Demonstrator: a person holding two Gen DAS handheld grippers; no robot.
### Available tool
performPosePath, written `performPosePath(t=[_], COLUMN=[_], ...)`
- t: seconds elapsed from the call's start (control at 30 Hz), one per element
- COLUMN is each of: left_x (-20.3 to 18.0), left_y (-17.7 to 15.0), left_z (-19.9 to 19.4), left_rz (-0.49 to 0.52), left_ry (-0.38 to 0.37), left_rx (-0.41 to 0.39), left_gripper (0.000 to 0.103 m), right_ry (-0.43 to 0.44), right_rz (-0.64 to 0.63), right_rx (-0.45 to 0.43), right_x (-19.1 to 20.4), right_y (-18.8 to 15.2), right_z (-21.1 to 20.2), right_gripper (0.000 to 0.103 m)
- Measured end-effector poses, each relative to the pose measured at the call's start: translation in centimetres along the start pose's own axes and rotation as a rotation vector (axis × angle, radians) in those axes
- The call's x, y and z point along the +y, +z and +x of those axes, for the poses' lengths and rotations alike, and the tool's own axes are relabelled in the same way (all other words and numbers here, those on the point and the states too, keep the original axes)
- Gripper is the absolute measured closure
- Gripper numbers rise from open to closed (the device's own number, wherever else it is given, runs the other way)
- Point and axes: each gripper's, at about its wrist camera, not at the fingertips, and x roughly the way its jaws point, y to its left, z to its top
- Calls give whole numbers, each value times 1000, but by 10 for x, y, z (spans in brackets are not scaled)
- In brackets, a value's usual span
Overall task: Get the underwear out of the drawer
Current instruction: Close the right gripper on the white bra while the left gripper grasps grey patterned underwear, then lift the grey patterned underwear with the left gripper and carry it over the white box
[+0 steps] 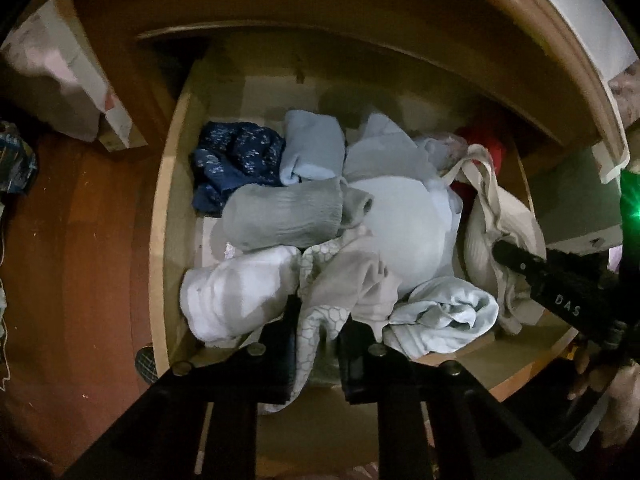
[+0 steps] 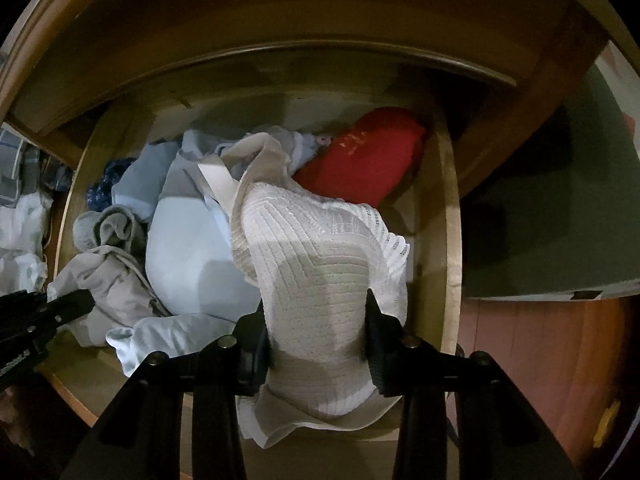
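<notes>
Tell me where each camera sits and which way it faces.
Left wrist: rides the left claw, looking steeply down into the drawer; its own fingers pinch a hexagon-print cloth.
Right wrist: rides the right claw, looking down; fingers grip a white ribbed garment.
Shared: drawer, red item, each other's claw.

The left gripper (image 1: 318, 332) points steeply down, its two black fingers (image 1: 280, 344) drawn close together and pinching a fold of patterned cloth between the pads. The right gripper (image 2: 316, 320) also points steeply down, at the right side of the scene, its fingers (image 2: 376, 332) standing wider and pressing on either side of a white ribbed garment. A bare hand (image 1: 608, 396) grips the right gripper's handle at the near right edge.
</notes>
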Motion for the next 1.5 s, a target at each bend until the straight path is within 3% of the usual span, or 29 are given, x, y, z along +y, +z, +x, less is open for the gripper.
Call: performPosePath(t=[0.57,0.9,1.23,1.33,1.5], left_x=[9,11,-20,-30,-41], left_y=[-1,18,81,107,156], left_z=[-63,-158,-290,-309,-316], left_rz=[-40,-12,93,116,128], left_ry=[2,-23,-13,17,52], left_rx=[-132,-286,-516,-567,-580], left_gripper=[87,87,87,87,87], right_ry=[-77,-71,-61,-61,-51], right_rz=[-38,-51,-58,-58,-53], right_rx=[-37,-33,-29,-29,-29], right_x=[8,5,5,5,3], right_y=[5,4,2,2,0], right_z=[5,4,6,6,7], right_gripper=[68,67,67,67,67])
